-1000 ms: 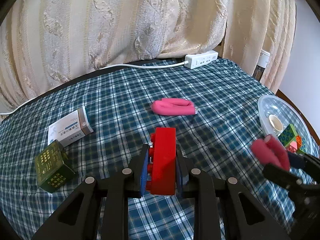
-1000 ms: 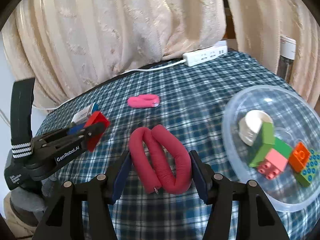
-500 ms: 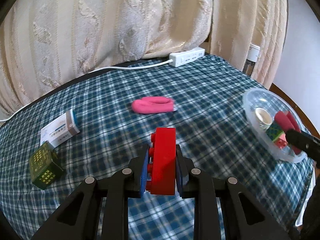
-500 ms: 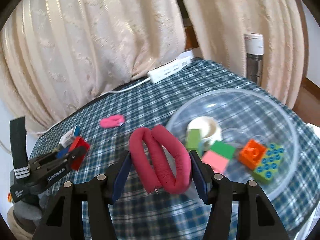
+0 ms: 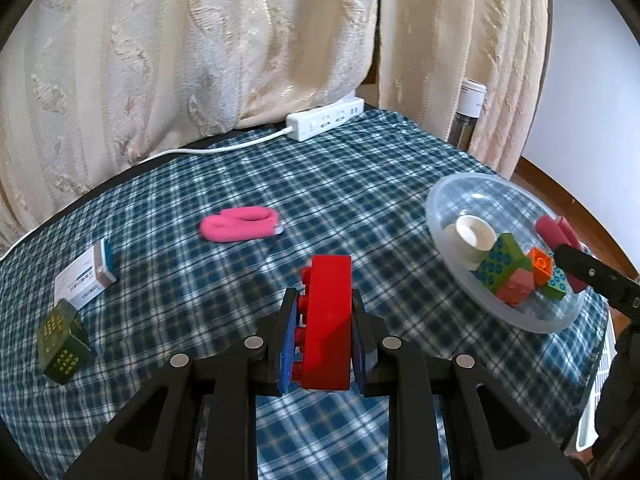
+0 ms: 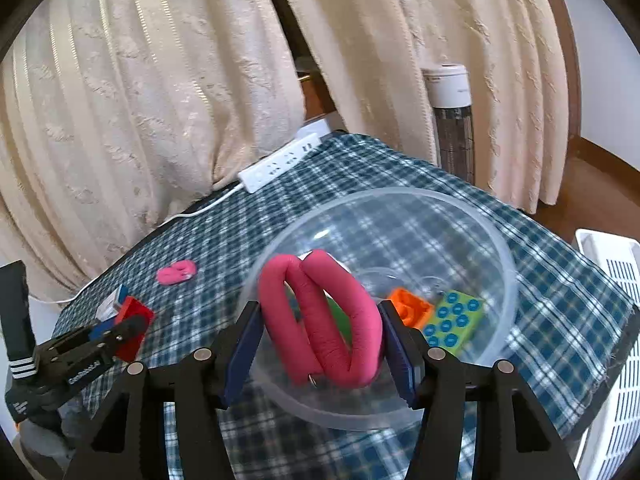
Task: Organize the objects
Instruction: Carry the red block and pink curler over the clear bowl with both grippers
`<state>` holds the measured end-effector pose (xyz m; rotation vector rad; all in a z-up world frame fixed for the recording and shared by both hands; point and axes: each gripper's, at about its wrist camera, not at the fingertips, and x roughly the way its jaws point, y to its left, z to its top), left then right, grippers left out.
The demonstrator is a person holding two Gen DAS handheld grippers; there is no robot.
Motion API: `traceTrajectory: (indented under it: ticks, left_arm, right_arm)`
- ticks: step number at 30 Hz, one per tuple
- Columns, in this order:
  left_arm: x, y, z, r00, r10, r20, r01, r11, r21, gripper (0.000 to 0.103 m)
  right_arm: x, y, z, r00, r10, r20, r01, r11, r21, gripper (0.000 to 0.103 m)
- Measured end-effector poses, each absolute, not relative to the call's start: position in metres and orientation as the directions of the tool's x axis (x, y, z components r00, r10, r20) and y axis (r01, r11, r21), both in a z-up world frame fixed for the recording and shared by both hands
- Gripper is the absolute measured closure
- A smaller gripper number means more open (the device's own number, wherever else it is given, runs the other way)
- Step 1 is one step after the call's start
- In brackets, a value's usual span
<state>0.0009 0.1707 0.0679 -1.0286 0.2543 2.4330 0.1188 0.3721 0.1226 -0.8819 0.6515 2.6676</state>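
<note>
Right gripper point(image 6: 320, 344) clamped on folded pink foam roll point(image 6: 320, 320), poised over clear bowl point(image 6: 508, 280) for drop among bricks; a second ago off to bowl's left

Left gripper point(image 5: 322, 340) shut on red brick point(image 5: 326, 320), waiting over plaid cloth point(image 5: 360, 184), now nearer bowl

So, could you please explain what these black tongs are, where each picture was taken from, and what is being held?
They are hand-held two-finger grippers, each with a camera looking along its fingers, so each picture comes from one gripper. The left gripper is shut on a red brick; the right gripper clamps a folded pink foam roll above a clear bowl of bricks. On the checked tablecloth lie another pink roll, a white box, a green box and a power strip.
</note>
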Motion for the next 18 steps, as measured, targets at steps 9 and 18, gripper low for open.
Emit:
traceTrajectory:
  ticks: [9,18]
  left_arm:
    - [0.011,0.199,0.075,-0.575,0.400,-0.714,-0.549,-0.836,-0.026,0.079]
    - [0.015,0.233,0.075,-0.534,0.433,-0.726,-0.601,-0.799,-0.034,0.079]
  right_arm:
    - [0.122,0.397,0.119,-0.780,0.134,-0.611,-0.409,-0.848,0.337,0.042]
    - [0.122,0.416,0.113,-0.775,0.142,-0.615,-0.422,-0.841,0.337,0.042]
